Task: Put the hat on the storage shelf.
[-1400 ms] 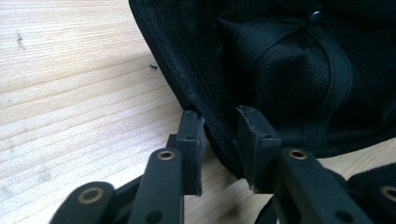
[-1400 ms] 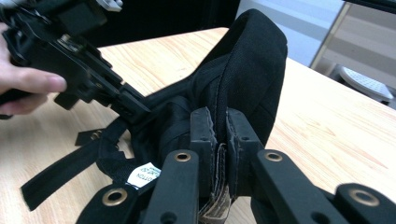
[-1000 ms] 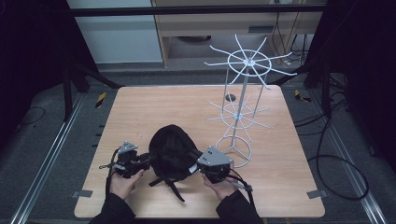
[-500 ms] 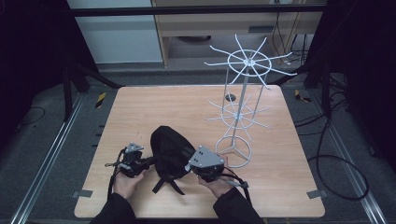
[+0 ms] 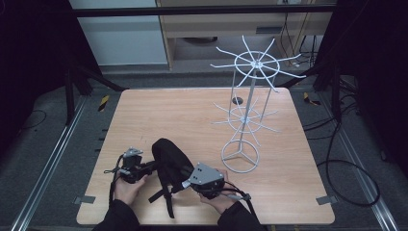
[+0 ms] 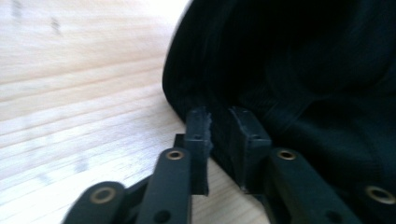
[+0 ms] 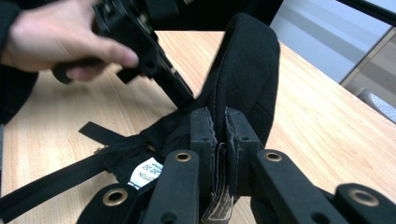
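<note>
A black cap (image 5: 169,153) stands up on its edge on the wooden table (image 5: 183,110), its strap (image 5: 166,199) trailing toward the front. My left gripper (image 5: 153,166) comes at it from the left. In the left gripper view its jaws (image 6: 220,123) have just been opening and stand slightly apart, with the cap's rim (image 6: 303,70) between them. From the right, my right gripper (image 5: 186,181) is shut on the cap's lower edge; the right gripper view shows its pads (image 7: 219,123) clamping the fabric (image 7: 247,60) beside a white label (image 7: 144,172). Farther off there is the left gripper (image 7: 140,37).
A tall white wire rack (image 5: 245,110) with two tiers of radiating hooks stands to the right of the cap, its ring base (image 5: 239,156) close to my right gripper. A small dark hole (image 5: 236,100) sits in the table behind it. The table's front edge is just below both hands.
The cap has been drawn narrower and more upright between the grippers. My right gripper has shifted left and toward the front edge. The left hand has barely moved.
</note>
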